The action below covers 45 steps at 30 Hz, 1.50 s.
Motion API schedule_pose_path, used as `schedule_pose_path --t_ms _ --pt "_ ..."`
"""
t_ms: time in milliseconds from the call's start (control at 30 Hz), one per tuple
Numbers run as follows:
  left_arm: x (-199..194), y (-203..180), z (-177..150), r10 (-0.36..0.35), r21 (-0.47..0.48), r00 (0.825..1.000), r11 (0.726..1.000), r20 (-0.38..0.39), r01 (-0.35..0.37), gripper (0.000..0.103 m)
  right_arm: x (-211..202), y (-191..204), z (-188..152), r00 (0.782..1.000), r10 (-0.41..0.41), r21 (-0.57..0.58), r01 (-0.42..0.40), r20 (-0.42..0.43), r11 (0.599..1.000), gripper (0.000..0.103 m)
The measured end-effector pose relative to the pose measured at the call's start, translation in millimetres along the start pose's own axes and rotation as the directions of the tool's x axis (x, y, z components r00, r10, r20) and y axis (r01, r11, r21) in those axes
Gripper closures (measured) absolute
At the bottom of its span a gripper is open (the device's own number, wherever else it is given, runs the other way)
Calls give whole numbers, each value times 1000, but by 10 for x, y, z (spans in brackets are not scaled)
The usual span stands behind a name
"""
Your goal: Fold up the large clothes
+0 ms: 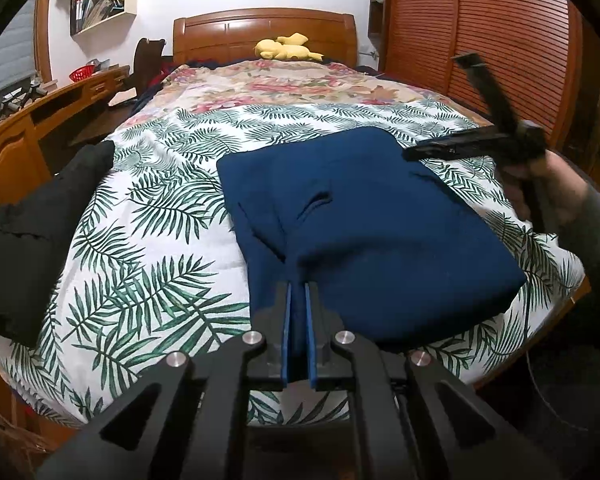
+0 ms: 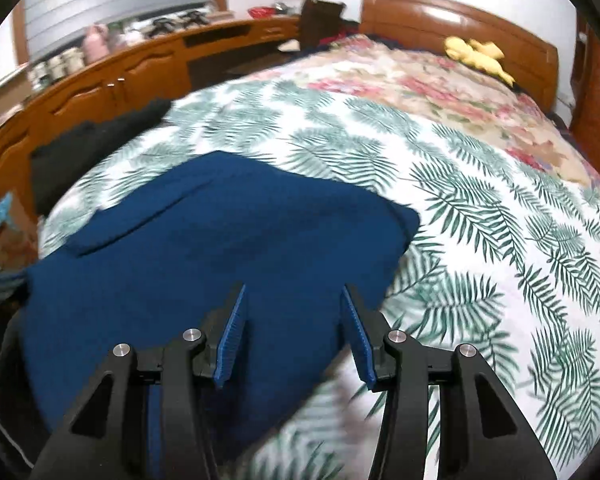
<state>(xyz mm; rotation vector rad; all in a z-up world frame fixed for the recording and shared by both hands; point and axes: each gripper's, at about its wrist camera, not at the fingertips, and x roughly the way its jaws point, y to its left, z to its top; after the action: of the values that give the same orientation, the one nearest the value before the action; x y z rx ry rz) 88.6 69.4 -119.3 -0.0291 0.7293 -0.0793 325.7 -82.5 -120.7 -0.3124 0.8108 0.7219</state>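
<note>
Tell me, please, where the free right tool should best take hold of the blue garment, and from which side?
Probably the far right corner of the blue garment. It lies flat and clear on the leaf-print sheet, so the open right tool can come in from the right edge. The left tool is shut on the near edge.

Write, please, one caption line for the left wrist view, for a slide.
Left gripper pinches the near edge of the folded navy garment on the leaf-print bedspread; right gripper hovers open.

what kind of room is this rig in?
Almost certainly a home bedroom: a bed with a wooden headboard, a leaf-print bedspread, and a yellow plush toy by the headboard.
</note>
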Motion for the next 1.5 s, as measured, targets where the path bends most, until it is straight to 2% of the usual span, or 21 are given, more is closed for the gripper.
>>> schedule_pose_path --t_ms 167,200,267,400,500,567,767,967,1100,1267,1300,1333,1367,1433,1500 --pt "5 -16 2 3 4 1000 1000 -6 -3 98 373 -289 108 997 -54 65 57 -51 996 53" --pt "3 -10 7 -4 -3 1000 1000 -8 4 98 440 -335 91 997 -50 82 56 -64 995 46" --pt "3 -17 17 -17 -3 1000 1000 -18 17 96 516 -358 61 996 -42 75 48 -80 996 42" --pt "-54 -29 31 -12 13 999 1000 -33 13 90 556 -447 31 996 -50 100 57 -78 993 25" --pt "-166 -1 4 -8 12 999 1000 -39 8 81 585 -499 25 997 -28 131 38 -78 991 19" --pt "-218 11 -38 -6 14 999 1000 -50 7 76 593 -543 12 997 -2 153 14 -77 988 19" --pt "-248 -3 -190 -5 26 995 1000 -95 7 69 602 -553 -13 997 25 174 -11 -74 985 19" --pt "-48 71 -278 -15 -23 991 1000 -136 12 68 608 -570 -19 997 36 189 -22 -71 982 18" --pt "28 83 -270 -44 -50 989 998 -142 37 68 649 -597 10 993 92 211 -76 -70 975 19" --pt "61 32 -244 -38 -41 988 999 -147 33 68 643 -624 25 979 199 246 -185 -32 951 42" --pt "64 26 -241 -37 -44 989 999 -146 31 68 627 -624 27 980 198 245 -186 -24 951 49" --pt "68 26 -238 -37 -47 989 998 -146 30 68 606 -622 26 978 207 246 -197 -15 949 62" --pt "75 27 -235 -38 -50 988 998 -148 31 68 579 -617 33 974 228 244 -222 3 944 68" --pt "91 40 -235 -47 -58 987 998 -154 38 68 544 -562 47 980 199 213 -194 0 958 83" --pt "105 54 -235 -54 -68 986 997 -157 44 68 468 -510 55 983 181 190 -184 33 964 92"
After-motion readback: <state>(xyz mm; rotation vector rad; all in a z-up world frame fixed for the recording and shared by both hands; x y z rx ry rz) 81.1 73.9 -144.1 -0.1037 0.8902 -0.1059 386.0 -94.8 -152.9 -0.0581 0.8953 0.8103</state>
